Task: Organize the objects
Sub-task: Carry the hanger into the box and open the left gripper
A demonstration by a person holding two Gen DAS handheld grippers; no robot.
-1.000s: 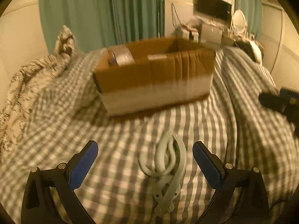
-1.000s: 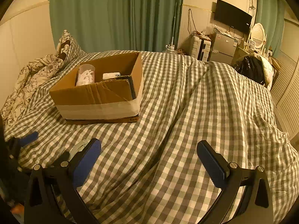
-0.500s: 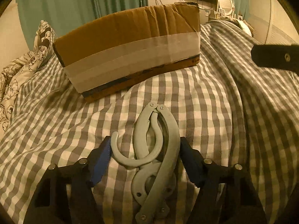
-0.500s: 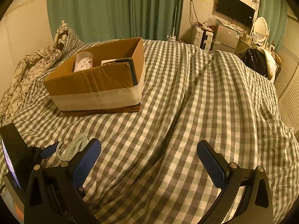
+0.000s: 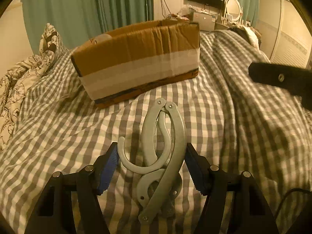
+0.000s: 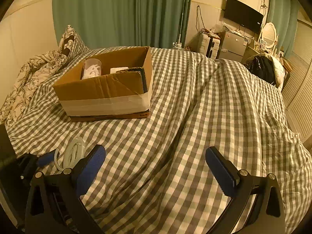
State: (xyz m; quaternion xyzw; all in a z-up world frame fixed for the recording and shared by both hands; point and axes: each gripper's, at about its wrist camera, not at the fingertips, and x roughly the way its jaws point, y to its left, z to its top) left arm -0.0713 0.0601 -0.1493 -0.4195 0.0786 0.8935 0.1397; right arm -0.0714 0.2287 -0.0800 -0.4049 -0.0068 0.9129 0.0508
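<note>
A pale folding hanger (image 5: 165, 148) with a hook lies on the checked bedcover, between the fingers of my left gripper (image 5: 151, 161). The blue pads touch its hook on the left and its arm on the right, so the gripper is shut on it. The hanger also shows in the right wrist view (image 6: 73, 154). A taped cardboard box (image 5: 136, 62) stands behind it; the box (image 6: 105, 89) holds a clear cup (image 6: 91, 71) and flat items. My right gripper (image 6: 155, 167) is open and empty over the cover, right of the left one.
A floral pillow (image 6: 39, 70) lies left of the box. Green curtains (image 6: 120, 11) hang behind the bed. A TV (image 6: 242, 14), a small fridge and a mirror stand at the back right. A dark bag (image 6: 261, 70) lies at the bed's far right.
My left gripper came down over the hanger and closed its fingers onto it. The right gripper shifted slightly and stayed open.
</note>
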